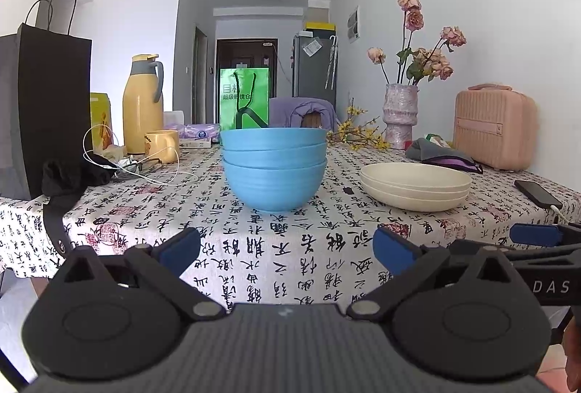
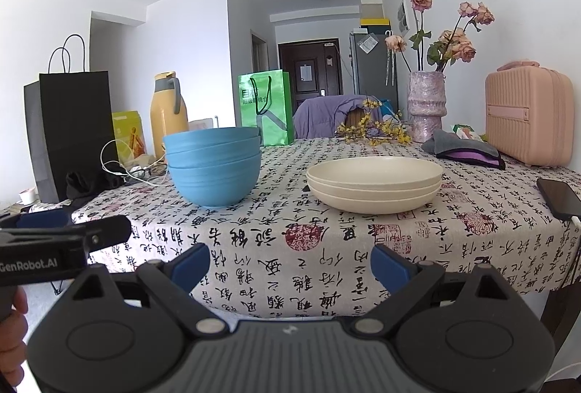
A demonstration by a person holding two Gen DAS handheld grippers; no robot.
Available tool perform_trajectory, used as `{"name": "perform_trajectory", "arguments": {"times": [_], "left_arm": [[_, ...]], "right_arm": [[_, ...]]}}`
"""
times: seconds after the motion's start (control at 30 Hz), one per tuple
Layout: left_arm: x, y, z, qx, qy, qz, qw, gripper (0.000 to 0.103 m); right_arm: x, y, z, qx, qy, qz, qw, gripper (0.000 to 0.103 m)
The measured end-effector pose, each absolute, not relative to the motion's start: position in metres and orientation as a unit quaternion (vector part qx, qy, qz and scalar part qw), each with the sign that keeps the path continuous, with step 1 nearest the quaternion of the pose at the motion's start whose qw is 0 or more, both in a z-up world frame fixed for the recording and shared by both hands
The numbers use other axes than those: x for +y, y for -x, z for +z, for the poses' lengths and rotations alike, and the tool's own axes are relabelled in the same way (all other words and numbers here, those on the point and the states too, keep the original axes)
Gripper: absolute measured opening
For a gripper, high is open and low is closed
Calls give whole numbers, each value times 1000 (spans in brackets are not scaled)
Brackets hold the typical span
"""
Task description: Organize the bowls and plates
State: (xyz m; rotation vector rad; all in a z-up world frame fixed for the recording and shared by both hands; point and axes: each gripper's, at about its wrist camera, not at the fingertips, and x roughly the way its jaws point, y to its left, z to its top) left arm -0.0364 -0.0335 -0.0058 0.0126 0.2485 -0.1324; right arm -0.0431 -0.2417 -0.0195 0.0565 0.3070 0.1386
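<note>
Left wrist view. The left gripper hangs off the near edge of the table, fingers spread wide, nothing between the blue pads. Straight ahead, in the middle of the calligraphy-print tablecloth, sits the stack of blue bowls: three nested, matte, faintly ridged sides, rims level. To its right, apart from it, the stack of cream plates: shallow, wide, three rims showing, plain off-white. A black phone lies at the right edge. Far right, a pink case; left of it a vase of dried roses. Far left, a yellow thermos, a yellow mug and a black paper bag. A green bag stands behind the bowls. The other tool's blue pad pokes in at the right margin.

Right wrist view. The right gripper also sits short of the near table edge, fingers wide apart and empty. The cream plates lie just right of centre, the blue bowls to the left of them, a clear strip of cloth between the two stacks. The left gripper's arm enters from the left margin, a hand gripping below it.
</note>
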Motion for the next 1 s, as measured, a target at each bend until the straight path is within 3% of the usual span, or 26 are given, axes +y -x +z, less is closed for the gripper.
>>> {"name": "perform_trajectory", "arguments": {"times": [1.0], "left_arm": [[-34, 41, -5, 106, -16, -68, 992, 103]], "right_arm": [[-241, 43, -17, 143, -24, 67, 987, 95]]}}
